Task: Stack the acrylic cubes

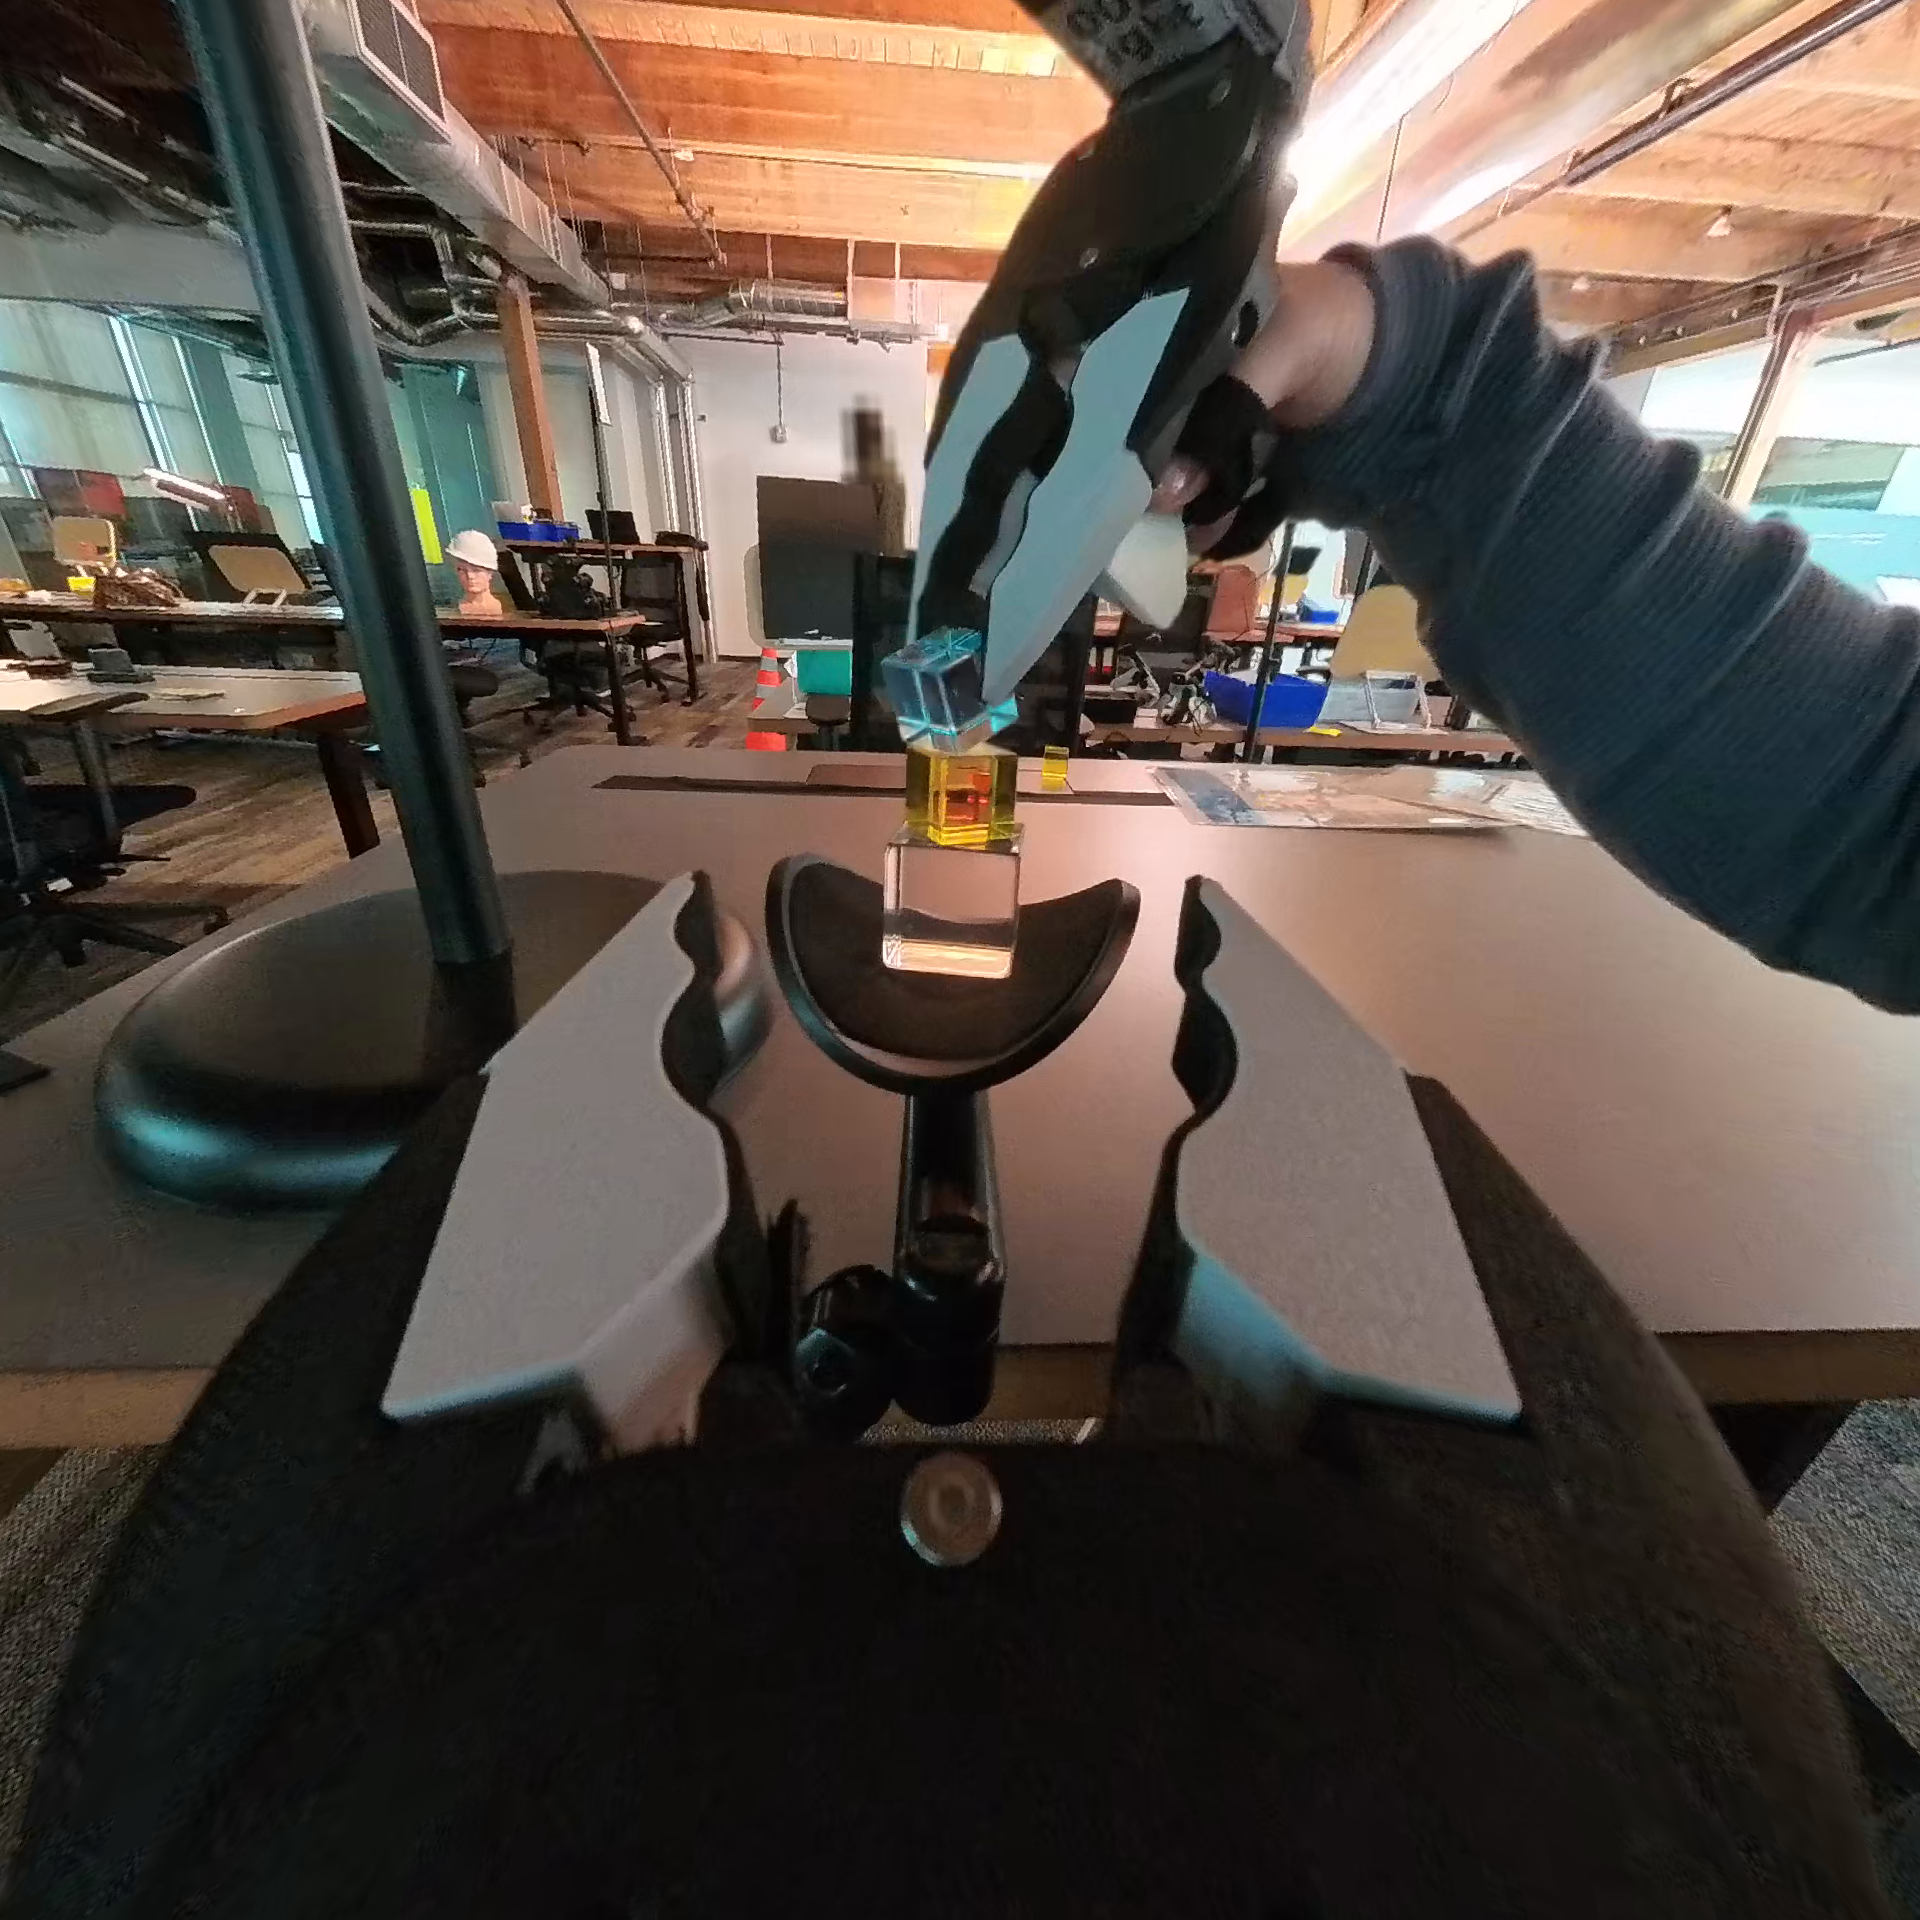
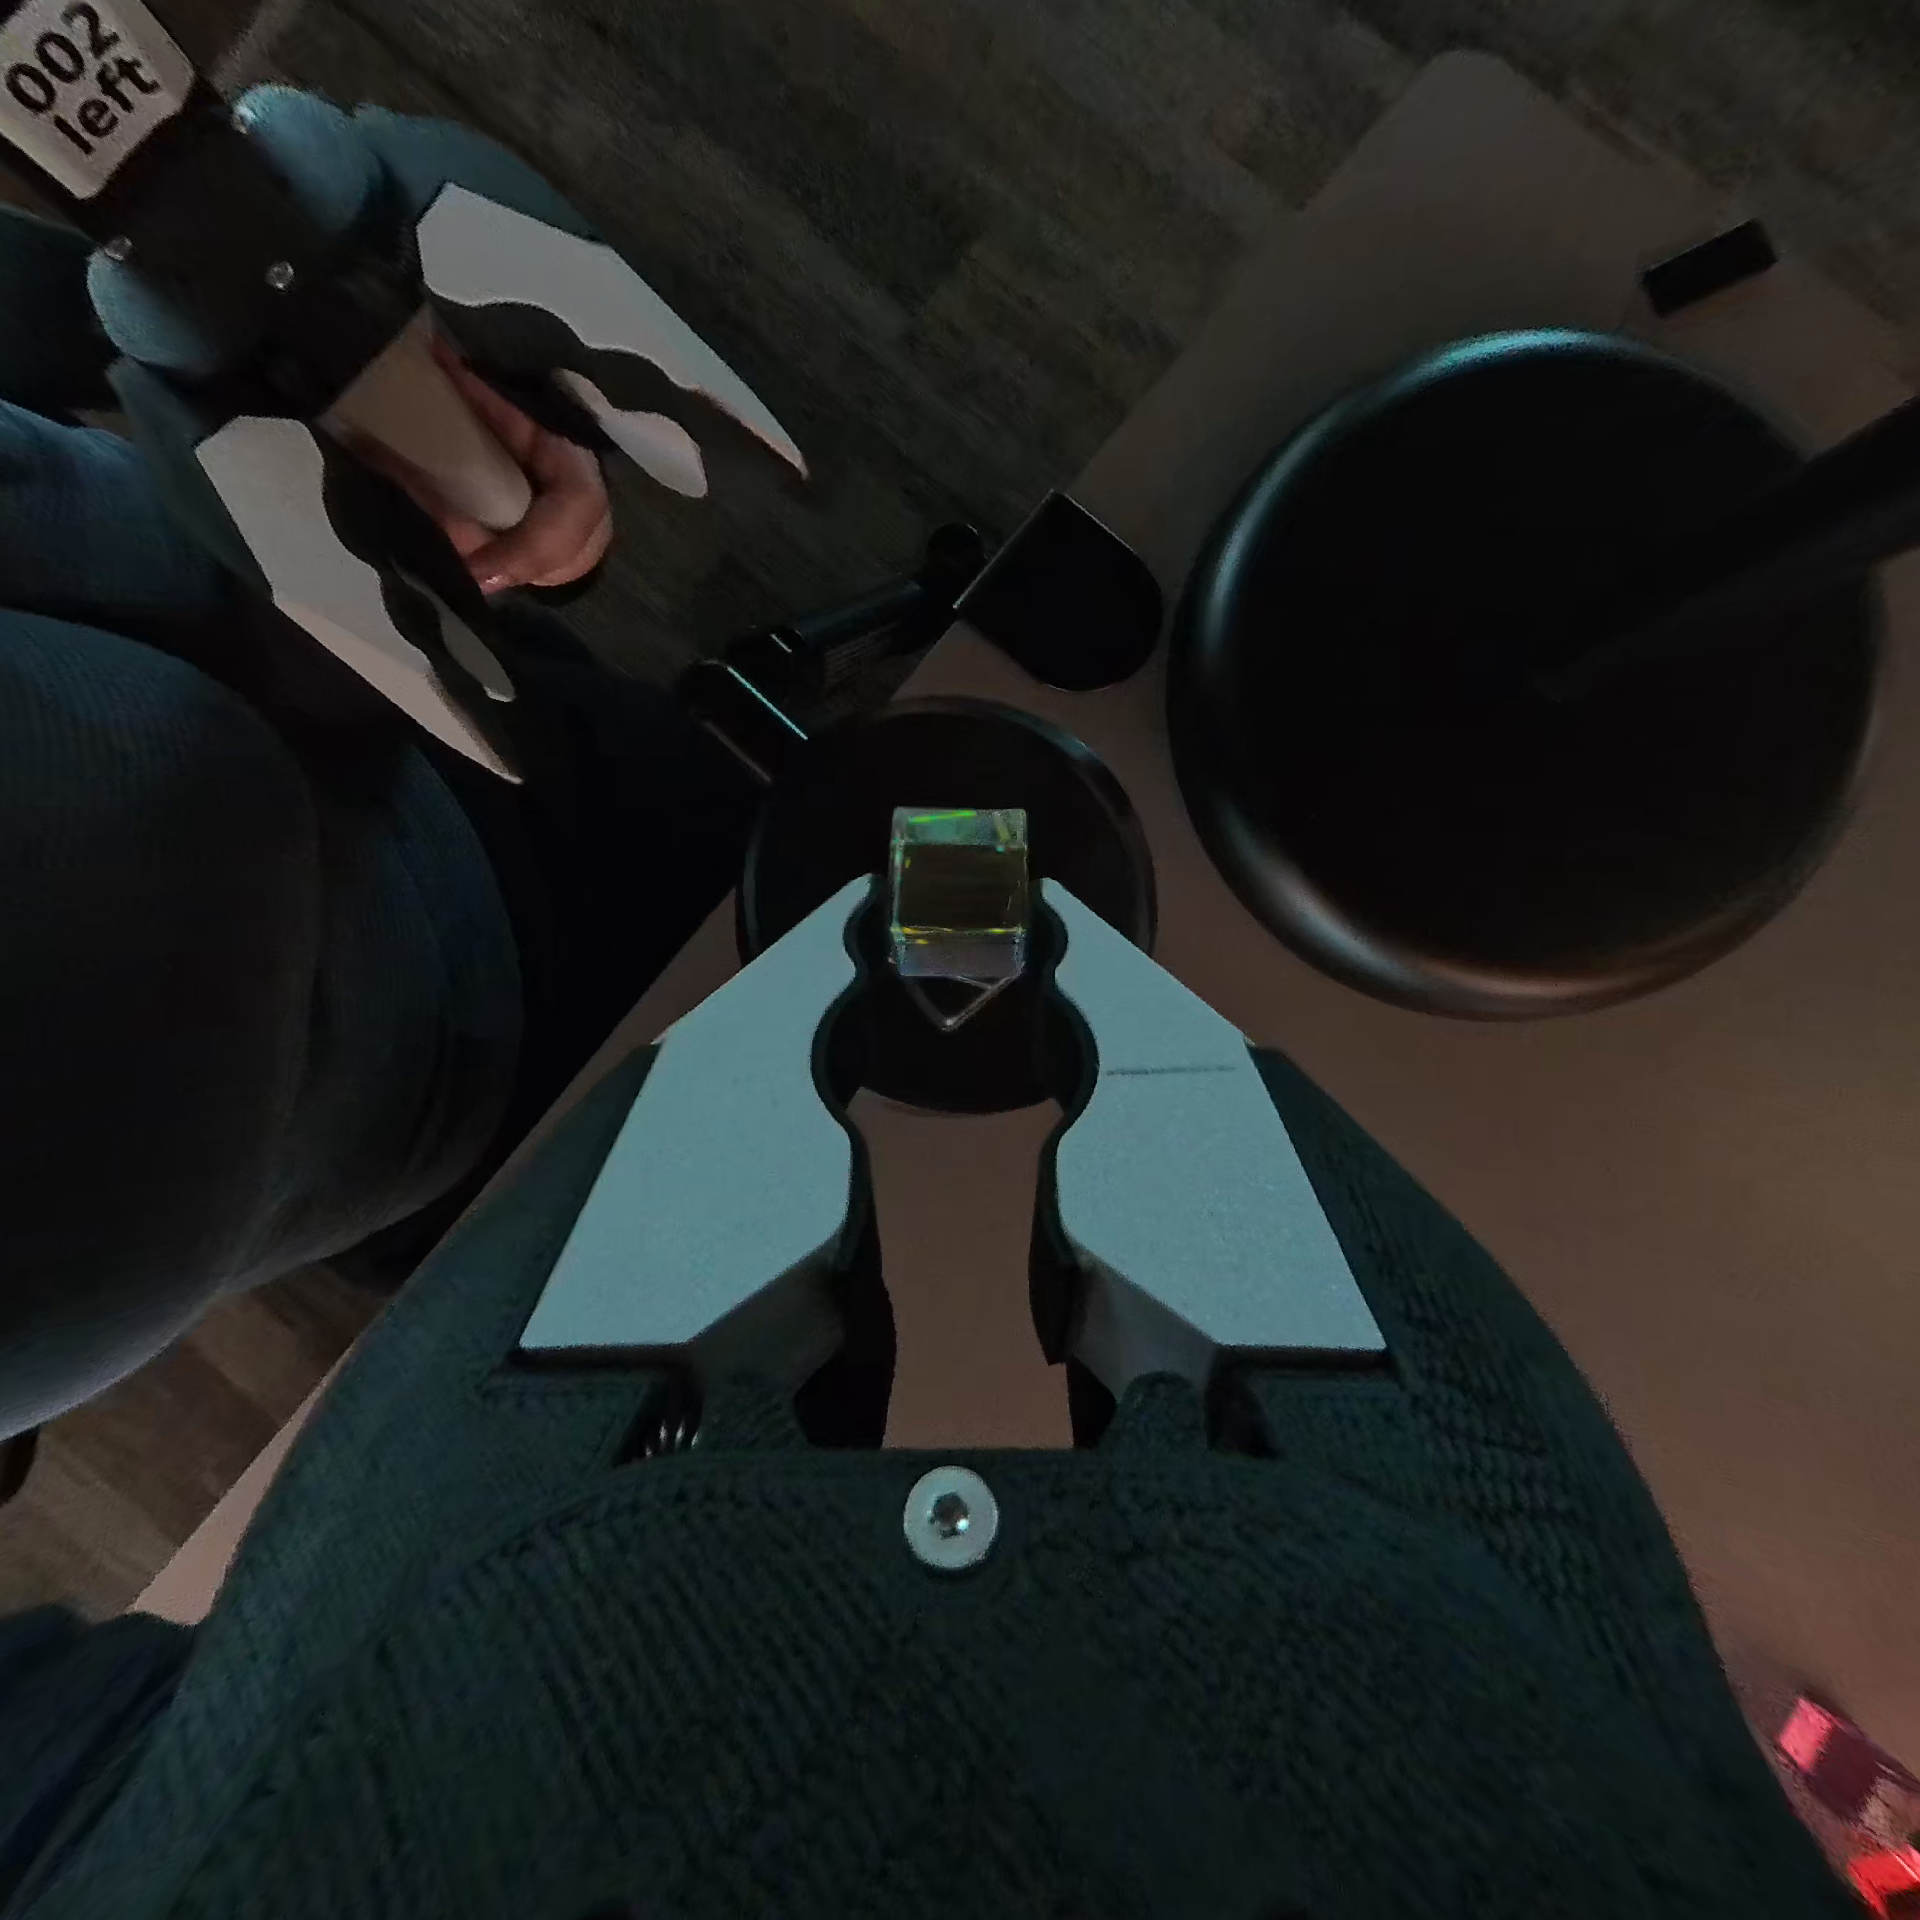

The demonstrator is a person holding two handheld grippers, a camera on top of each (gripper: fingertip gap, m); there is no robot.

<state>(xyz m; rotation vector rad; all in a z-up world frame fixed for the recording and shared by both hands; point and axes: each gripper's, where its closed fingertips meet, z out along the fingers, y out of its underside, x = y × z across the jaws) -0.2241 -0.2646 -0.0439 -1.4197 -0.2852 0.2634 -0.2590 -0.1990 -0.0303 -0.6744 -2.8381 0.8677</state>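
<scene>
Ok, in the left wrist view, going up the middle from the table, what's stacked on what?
Black round dish → clear cube → yellow cube → tilted blue cube, gripped in the right tongs coming down from above.

Three stacked cubes: one blue (image 1: 945, 691), one yellow (image 1: 961, 795), one clear (image 1: 948, 904); two tongs, left (image 1: 940, 935) and right (image 2: 956, 914).

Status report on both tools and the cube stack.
Left tool open, bare, short of the stack. Right tool shut on blue cube, tilted over yellow cube on clear cube. Lamp base alongside.
</scene>
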